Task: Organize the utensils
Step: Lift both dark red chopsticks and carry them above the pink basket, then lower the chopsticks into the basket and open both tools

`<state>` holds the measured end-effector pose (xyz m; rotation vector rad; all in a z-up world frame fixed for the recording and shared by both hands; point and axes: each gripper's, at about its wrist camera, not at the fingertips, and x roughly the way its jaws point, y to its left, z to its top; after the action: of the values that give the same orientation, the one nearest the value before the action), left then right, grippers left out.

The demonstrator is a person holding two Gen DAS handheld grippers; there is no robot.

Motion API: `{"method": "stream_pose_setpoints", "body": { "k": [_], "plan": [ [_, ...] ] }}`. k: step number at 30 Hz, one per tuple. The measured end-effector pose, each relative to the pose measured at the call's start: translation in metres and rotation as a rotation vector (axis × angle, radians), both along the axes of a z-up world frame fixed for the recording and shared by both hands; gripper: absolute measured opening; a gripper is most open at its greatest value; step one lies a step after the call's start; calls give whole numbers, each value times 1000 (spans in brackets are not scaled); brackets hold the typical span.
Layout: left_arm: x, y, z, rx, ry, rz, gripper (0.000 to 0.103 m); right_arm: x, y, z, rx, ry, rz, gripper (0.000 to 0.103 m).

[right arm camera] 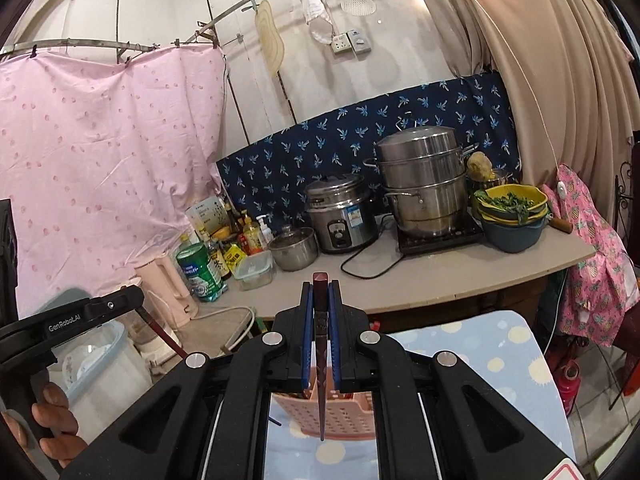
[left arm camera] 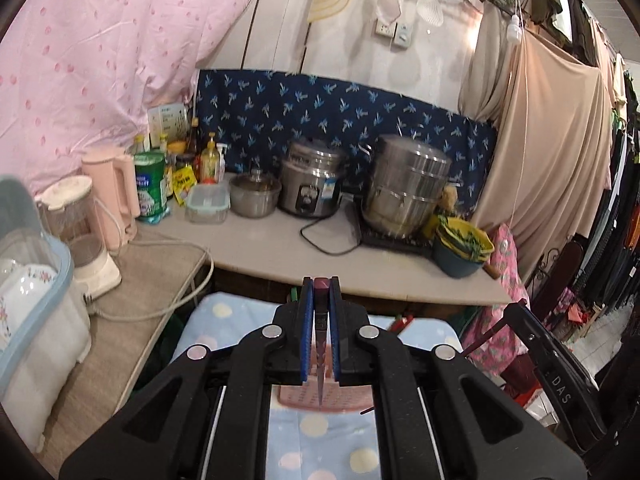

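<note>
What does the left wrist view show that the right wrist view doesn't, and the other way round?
Only the left wrist view shows the left gripper close up, shut on a chopstick, with clothes hanging at the right edge. Only the right wrist view shows the right gripper close up, shut on its own chopstick, and a hand on the other gripper's handle. Both show the pink basket below the fingers, the spotted cloth, the steamer and the rice cooker.
</note>
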<state>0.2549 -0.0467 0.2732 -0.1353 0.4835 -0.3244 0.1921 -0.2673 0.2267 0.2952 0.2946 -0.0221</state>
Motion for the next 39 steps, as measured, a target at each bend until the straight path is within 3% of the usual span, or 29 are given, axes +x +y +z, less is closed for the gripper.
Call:
{"method": "stream_pose_setpoints", "body": {
  "k": [8, 20, 28, 30, 34, 39],
  "plan": [
    [42, -11, 0, -7, -6, 21, 7, 51, -5, 6, -2, -1, -20, 7],
    [74, -27, -56, 35, 90, 15, 7, 89, -5, -57, -12, 136, -16, 7],
    [81, -30, -73, 44, 123, 10, 7, 98, -6, -77, -10, 185, -14, 7],
    [80, -30, -76, 47, 120, 9, 7, 98, -5, -80, -7, 190, -10, 11],
    [76, -33, -81, 58, 124, 12, 29, 93, -3, -82, -10, 194, -12, 30],
    [65, -35, -84, 91, 114, 17, 34, 78, 0, -81, -17, 186, -18, 35]
  ]
}}
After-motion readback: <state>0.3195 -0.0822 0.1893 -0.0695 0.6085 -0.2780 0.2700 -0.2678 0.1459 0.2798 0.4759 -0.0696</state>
